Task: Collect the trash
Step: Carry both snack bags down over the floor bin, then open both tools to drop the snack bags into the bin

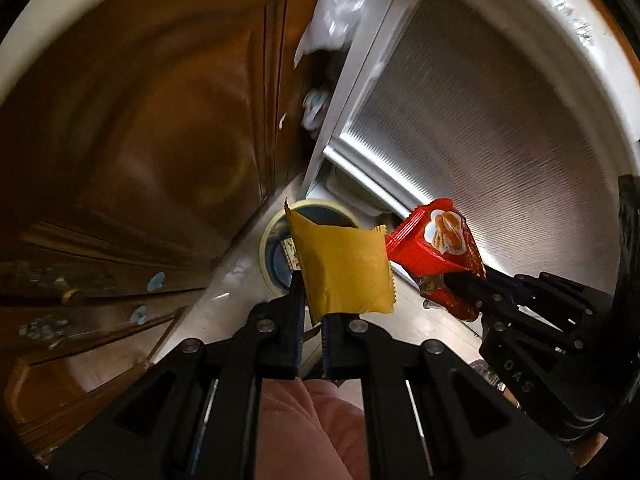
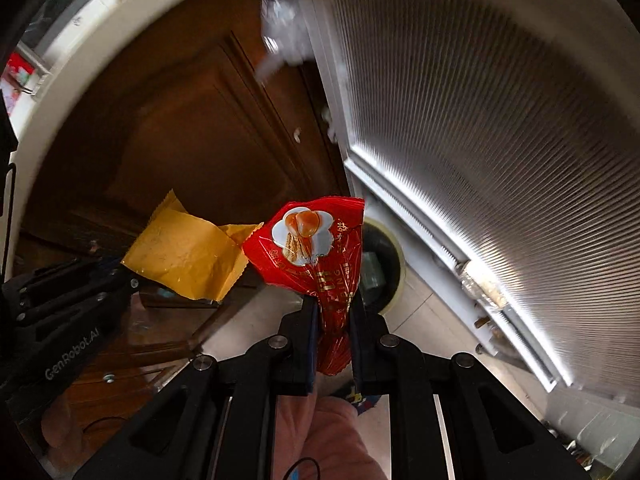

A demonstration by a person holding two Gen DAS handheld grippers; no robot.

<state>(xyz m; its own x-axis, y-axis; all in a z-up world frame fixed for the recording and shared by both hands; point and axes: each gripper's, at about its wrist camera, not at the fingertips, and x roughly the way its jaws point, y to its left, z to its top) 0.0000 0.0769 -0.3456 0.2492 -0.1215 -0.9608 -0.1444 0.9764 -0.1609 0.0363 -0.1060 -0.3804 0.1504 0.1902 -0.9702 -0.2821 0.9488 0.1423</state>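
A brown wooden cabinet door (image 1: 160, 128) and a ribbed frosted-glass door (image 1: 500, 128) frame a pale tiled floor, where one round waste bin (image 1: 276, 248) with a cream rim stands below both grippers. Two wrappers are in the air above it: one yellow wrapper (image 1: 344, 272) and one red wrapper (image 2: 316, 248). The red one carries a white flower-shaped emblem with orange pieces and gold lettering too warped to read. "GenRobot.AI" is printed on the left gripper's body in the right wrist view. The left gripper (image 1: 312, 312) has its jaws nearly closed, pinching the yellow wrapper's lower edge. The right gripper (image 2: 334, 320) clamps the red wrapper's lower half between narrow-set jaws.
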